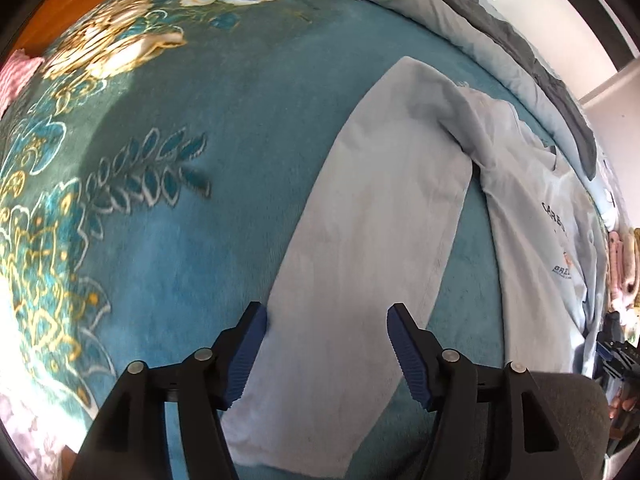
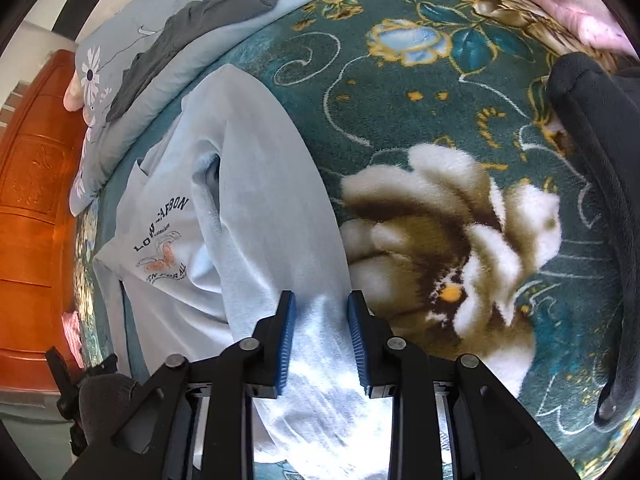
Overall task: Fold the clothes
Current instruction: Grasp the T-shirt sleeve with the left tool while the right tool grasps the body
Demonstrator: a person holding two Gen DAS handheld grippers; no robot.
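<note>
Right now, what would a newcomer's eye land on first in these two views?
The pale blue long-sleeved printed shirt spread on the teal floral plush blanket, one sleeve running toward each camera. The open left gripper straddles one sleeve; the right gripper frames the other, apparently open. A big cream-and-brown flower sits right of it.

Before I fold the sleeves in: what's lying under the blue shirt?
The shirt lies on a teal floral blanket, which shows all around it. Whatever sits directly beneath the cloth is covered and cannot be seen.
</note>
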